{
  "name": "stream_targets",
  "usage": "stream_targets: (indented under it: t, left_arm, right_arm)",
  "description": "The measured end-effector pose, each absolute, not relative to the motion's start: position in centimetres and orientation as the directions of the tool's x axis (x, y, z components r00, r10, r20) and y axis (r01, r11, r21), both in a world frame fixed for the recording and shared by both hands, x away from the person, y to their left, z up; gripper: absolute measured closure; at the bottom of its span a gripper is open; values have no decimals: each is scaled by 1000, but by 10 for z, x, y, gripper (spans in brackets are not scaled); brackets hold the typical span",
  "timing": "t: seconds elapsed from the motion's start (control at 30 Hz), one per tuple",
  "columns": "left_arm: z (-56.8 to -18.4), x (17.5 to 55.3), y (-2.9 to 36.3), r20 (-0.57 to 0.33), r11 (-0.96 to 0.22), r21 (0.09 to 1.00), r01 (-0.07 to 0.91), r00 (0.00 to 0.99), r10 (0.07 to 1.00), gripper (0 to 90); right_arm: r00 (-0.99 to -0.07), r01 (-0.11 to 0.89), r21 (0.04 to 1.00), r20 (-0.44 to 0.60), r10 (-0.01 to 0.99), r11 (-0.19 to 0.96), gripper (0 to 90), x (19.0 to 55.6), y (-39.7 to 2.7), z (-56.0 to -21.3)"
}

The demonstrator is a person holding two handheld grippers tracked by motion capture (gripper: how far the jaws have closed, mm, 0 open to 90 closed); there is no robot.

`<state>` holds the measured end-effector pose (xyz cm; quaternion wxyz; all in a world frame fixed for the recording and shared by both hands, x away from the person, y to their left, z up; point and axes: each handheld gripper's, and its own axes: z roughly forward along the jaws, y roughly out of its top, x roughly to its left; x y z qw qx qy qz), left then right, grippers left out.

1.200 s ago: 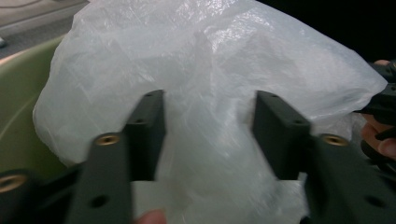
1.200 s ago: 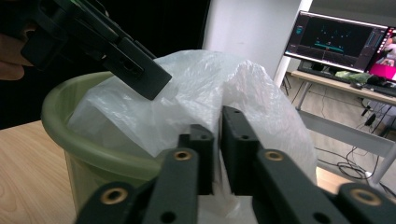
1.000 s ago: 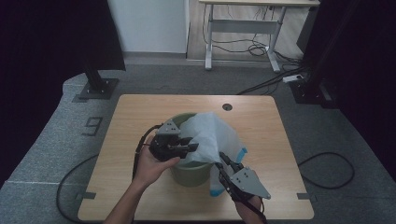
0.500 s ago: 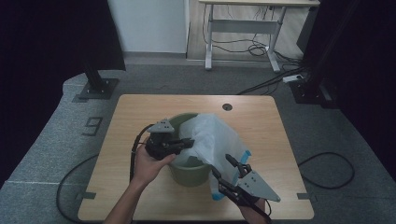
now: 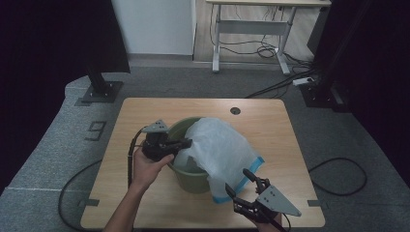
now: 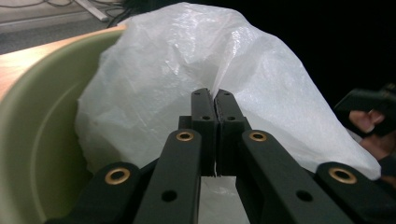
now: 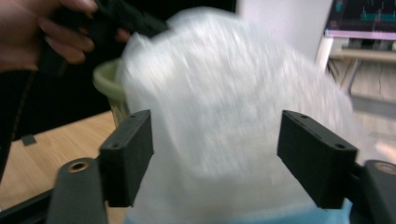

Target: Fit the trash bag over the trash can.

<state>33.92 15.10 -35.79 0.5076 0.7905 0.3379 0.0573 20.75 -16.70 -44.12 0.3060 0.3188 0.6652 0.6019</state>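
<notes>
Lining a green bin [image 5: 191, 174] on the worktop [image 5: 270, 125]: left tongs [image 6: 215, 100] pinching the white bag [image 5: 220, 150]; right tongs [image 5: 240, 184] just opened wide, empty. Best regripped at blue hem [image 5: 241, 181], pulled over rim.

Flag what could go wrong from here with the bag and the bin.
1. The left gripper pinches only a thin fold of the bag; the film may tear or slip out if pulled hard.
2. The right gripper has just been opening and grips nothing, so the blue-edged side hanging outside the bin may sag or slide off.
3. One-sided pull near the rim could tip the bin.
</notes>
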Motion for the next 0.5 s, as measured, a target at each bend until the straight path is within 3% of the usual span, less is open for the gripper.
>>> stream_targets:
  t: [0.5]
  left_arm:
    - [-365, 344, 166, -286, -212, 836, 507, 731, 620, 869]
  right_arm:
    - [-626, 125, 987, 3, 780, 97, 131, 208, -142, -471]
